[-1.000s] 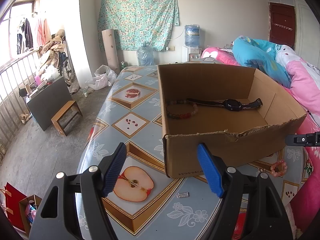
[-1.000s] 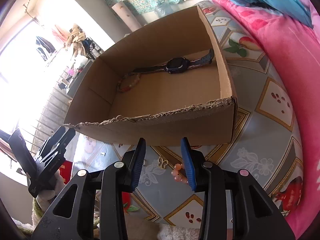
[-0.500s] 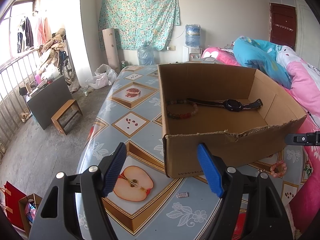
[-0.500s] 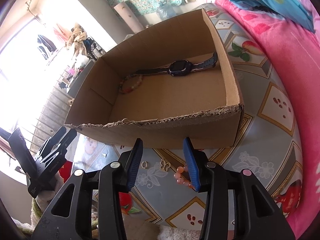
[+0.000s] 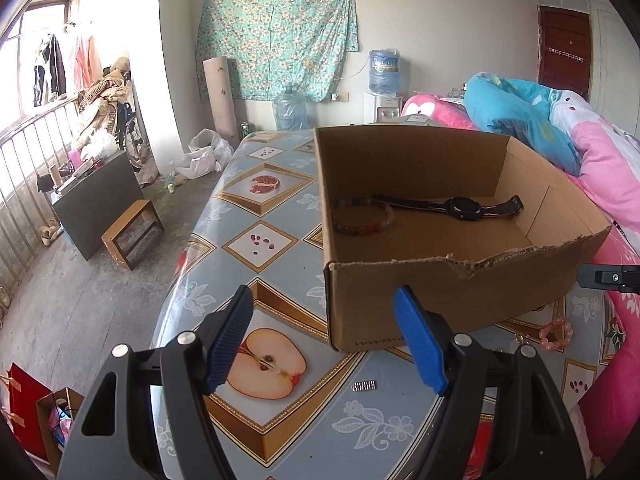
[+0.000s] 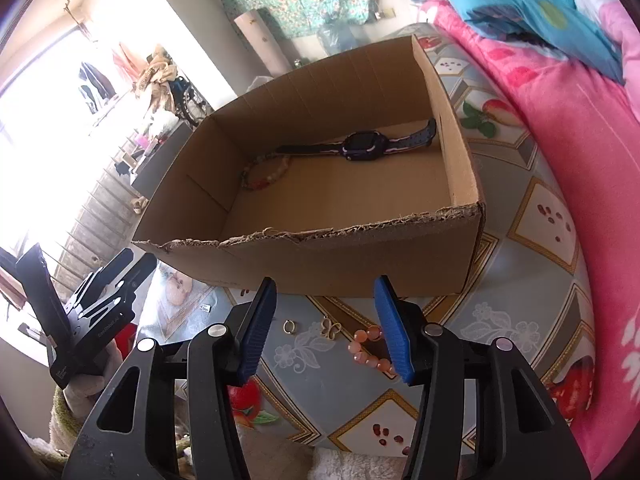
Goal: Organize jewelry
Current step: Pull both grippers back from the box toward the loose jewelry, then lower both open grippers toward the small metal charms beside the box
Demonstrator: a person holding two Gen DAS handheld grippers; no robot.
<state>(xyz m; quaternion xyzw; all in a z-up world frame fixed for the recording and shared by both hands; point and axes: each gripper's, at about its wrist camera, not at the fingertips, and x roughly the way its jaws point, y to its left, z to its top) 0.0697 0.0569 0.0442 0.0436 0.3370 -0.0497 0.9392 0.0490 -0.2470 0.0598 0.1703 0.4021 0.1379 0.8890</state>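
My left claw [image 5: 326, 340] hangs wide open over the bench [image 5: 256, 200], a surface covered in a blue-grey cloth printed with fruit in gold diamond frames; nothing sits between its blue pads, only the printed halved apple and the near left corner of the brown cardboard box [image 5: 448, 300] beyond them. A small silver ribbed clasp [image 5: 364, 386] lies on the cloth just in front of that corner.

My right claw [image 6: 324, 330] is open too, and its jaws have just been opening wider. Its pads press on nothing. The pink beaded bracelet [image 6: 366, 346] lies on the cloth just by the right pad, partly hidden behind it. To its left lie a small gold butterfly charm [image 6: 330, 327] and a small gold ring [image 6: 289, 326], both close to the box's torn front wall.

Inside the box, a dark wristwatch with a purple-edged strap [image 6: 360, 146] stretches along the far wall, and a multicoloured beaded bracelet [image 6: 264, 172] lies at the far left, touching the watch strap's end.
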